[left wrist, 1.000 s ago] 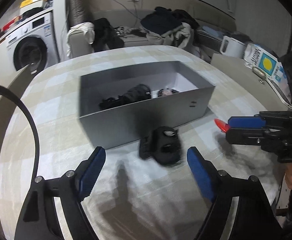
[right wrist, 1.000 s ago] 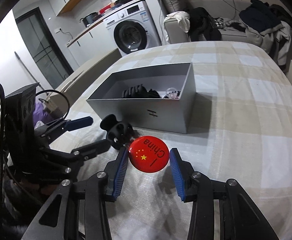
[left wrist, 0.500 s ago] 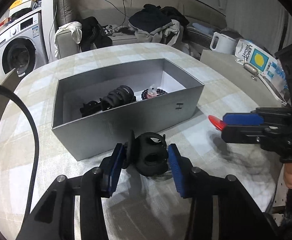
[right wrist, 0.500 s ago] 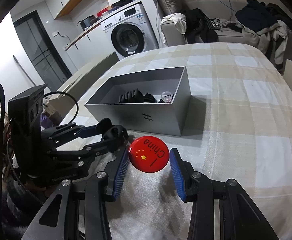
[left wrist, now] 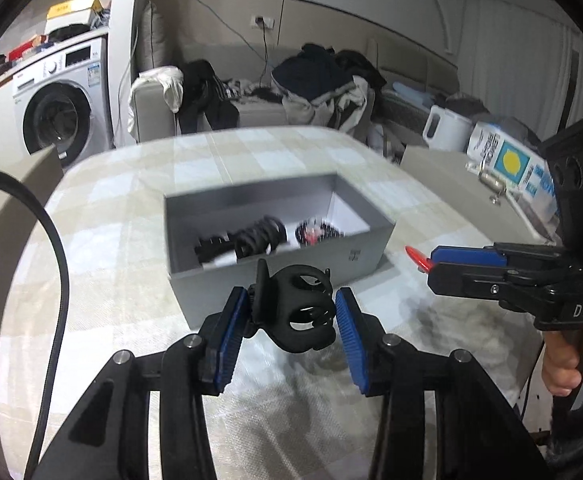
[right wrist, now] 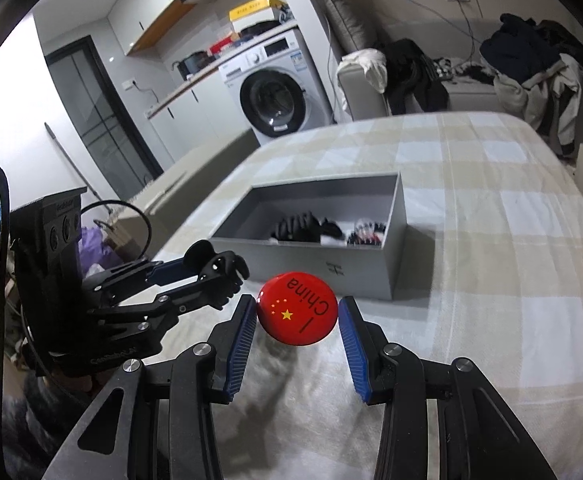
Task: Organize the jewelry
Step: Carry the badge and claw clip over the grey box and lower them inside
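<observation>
1. Left gripper (left wrist: 291, 316) pinches a black hair claw clip (left wrist: 297, 312) between its blue pads (left wrist: 229, 330), lifted above the desk (left wrist: 103, 256).
2. Right gripper (right wrist: 297, 316) pinches a red round badge (right wrist: 297, 308) printed "I China" between its pads, also off the desk.
3. Grey open box (left wrist: 287, 276) sits just ahead of the left gripper; in the right wrist view it lies ahead of the right gripper, slightly to its right.
4. Box holds a black scrunchie (left wrist: 261, 236), another black item, blurred, and a small red-black piece (left wrist: 315, 234).
5. Right gripper shows right of the left one, near the box corner.
</observation>
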Demonstrator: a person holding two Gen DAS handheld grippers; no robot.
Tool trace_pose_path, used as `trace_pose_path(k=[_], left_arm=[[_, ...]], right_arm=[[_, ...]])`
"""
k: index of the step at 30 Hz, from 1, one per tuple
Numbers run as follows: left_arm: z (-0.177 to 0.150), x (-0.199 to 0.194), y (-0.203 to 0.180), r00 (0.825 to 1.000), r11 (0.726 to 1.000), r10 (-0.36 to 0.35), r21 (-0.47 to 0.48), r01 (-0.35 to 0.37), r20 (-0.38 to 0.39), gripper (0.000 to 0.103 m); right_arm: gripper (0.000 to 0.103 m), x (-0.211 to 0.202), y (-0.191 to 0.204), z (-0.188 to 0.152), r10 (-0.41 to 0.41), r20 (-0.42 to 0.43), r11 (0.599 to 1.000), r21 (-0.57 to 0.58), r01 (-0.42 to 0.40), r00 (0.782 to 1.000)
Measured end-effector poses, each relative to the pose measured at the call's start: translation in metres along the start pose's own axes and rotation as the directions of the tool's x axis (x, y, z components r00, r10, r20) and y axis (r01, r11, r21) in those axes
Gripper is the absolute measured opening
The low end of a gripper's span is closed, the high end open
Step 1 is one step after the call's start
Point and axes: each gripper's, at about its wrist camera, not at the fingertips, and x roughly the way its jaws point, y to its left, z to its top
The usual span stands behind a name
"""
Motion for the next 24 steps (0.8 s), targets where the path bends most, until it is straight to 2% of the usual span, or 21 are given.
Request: trace_pose_path(k=[13,24], left_arm=[[0.028,-0.015,0.012,0.994,0.999,0.02,-0.035,-0.016,0.108,0.039],[0.045,-0.01,0.024,0.989,0.998,0.04,-0.051,-0.033,0.141,0.039]], right_arm=[[0.041,-0.019,-0.001,0.034,0.017,0.097,1.0,0.021,-0.019,0.995],[0.041,-0.016,-0.004,0.053,0.022,0.126,1.0,0.017,-0.024,0.992]])
